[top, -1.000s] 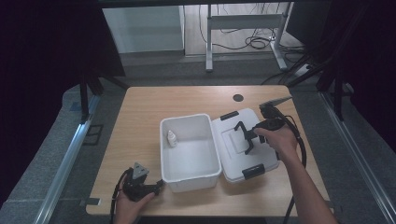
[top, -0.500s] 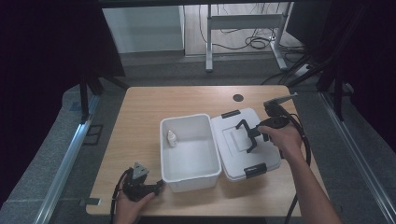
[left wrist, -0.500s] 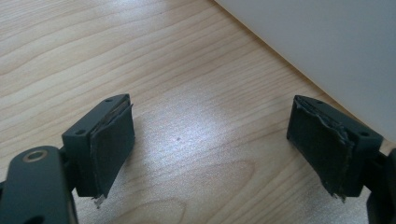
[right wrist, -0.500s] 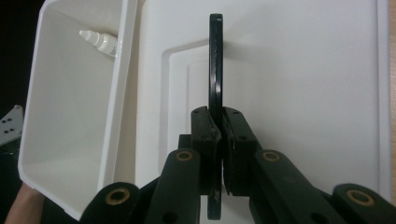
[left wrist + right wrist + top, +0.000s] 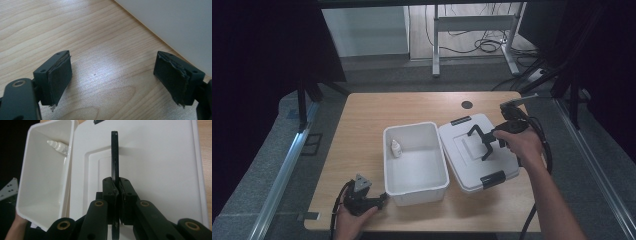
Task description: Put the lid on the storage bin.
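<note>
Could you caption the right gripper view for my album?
Right gripper shut on the lid's black handle, beside the open white box.

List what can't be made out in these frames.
- Small bottle in the white bin: label too small in the high view; the bin wall hides part of it in the right gripper view.
- Lid underside and the table beneath: hidden by the lid.
- Lid handle lower end: hidden behind the right gripper.
</note>
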`<state>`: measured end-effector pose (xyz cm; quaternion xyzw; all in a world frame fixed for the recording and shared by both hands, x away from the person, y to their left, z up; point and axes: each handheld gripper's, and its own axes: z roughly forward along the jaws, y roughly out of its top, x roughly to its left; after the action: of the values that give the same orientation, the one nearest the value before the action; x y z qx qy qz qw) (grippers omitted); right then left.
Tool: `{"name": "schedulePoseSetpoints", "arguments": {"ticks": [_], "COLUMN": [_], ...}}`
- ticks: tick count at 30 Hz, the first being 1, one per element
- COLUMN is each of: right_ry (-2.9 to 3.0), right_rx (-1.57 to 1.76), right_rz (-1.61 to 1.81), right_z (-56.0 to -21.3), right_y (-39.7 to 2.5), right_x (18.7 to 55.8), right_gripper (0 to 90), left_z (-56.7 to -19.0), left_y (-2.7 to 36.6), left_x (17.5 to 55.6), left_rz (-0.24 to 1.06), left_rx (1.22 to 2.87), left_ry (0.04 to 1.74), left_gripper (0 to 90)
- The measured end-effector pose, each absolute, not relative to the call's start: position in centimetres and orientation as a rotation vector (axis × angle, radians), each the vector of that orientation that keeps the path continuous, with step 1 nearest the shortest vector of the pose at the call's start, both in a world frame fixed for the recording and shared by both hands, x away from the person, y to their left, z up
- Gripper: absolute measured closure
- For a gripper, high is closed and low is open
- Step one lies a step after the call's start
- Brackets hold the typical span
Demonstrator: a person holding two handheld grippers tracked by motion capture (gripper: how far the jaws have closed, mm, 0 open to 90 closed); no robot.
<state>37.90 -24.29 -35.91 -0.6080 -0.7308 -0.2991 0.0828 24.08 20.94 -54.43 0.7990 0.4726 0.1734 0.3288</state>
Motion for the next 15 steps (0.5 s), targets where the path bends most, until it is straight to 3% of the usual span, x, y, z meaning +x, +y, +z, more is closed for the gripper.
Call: {"name": "schedulePoseSetpoints", "arguments": {"ticks": [15], "right_ry": [-2.176], "right_rx": [-1.793], "right_rz": [-0.965], "right_z": [-33.2], "right_y": [-24.5], "right_x": [37.2], "right_gripper": [84.8], "left_z": [-54.4], "left_y": [20.8], "left_x": [24.1], "left_rz": [0.452], "left_rx": [2.092], "left_ry": [1.238], "left_gripper": [14.8]}}
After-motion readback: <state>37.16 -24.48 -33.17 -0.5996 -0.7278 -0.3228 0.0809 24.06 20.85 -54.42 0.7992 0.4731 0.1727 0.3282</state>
